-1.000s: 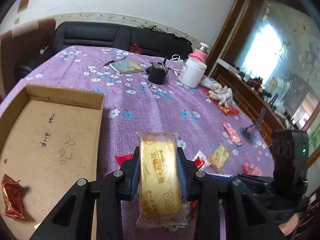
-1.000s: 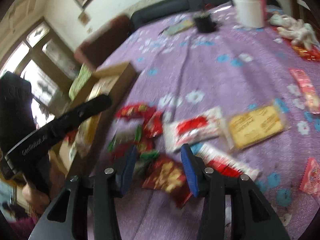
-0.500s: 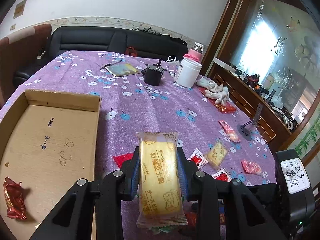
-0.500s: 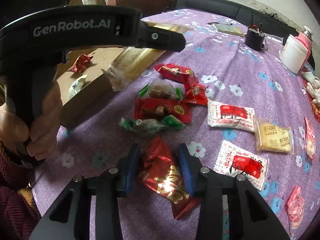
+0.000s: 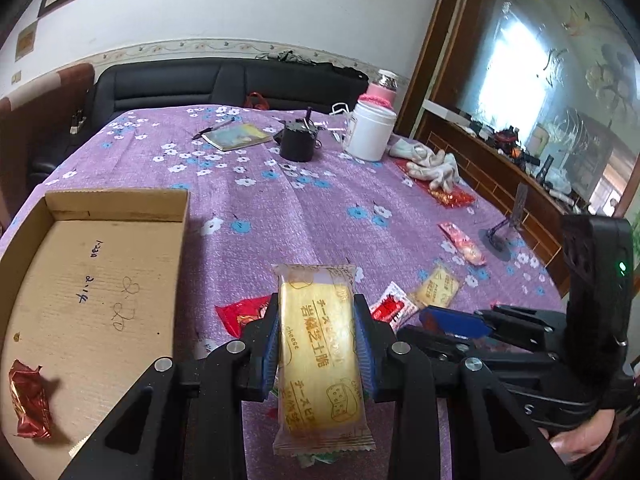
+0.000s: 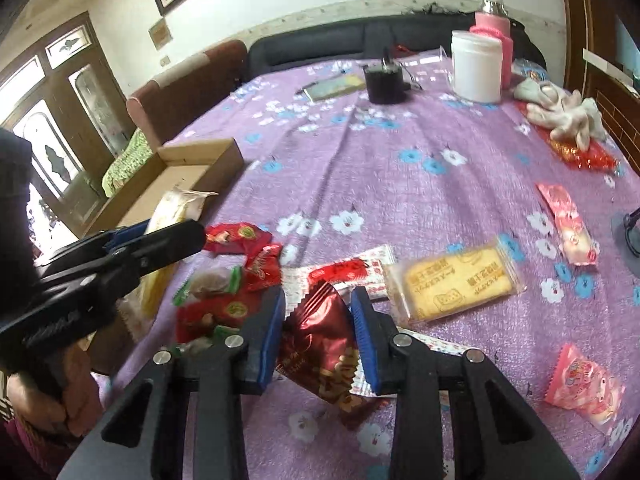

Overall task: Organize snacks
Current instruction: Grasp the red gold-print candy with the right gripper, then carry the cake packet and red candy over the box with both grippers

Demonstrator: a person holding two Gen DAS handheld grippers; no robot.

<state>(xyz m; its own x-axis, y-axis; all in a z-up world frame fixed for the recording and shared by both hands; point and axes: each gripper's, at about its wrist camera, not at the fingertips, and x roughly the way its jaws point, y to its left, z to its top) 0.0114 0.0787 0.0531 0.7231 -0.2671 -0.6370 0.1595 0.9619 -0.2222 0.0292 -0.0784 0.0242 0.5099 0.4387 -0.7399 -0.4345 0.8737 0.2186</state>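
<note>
Left gripper (image 5: 316, 354) pinches the cheese cracker pack (image 5: 320, 356) lengthwise; the cardboard box (image 5: 116, 200) lies to its left, nearer than for the right gripper (image 6: 318, 336), whose closing jaws apparently clamp a red foil packet (image 6: 320, 344).

Purple flower-printed tablecloth (image 5: 304, 208) spread over table. White plastic jar (image 5: 370, 134) set beside black round cup (image 5: 297, 145); pink-sleeved bottle (image 5: 380, 92) placed behind jar. Yellow-green notebook (image 5: 236, 137) laid flat, pen alongside. White cloth gloves (image 5: 434, 166) heaped near right edge. Black sofa (image 5: 224, 82) seen behind table.
</note>
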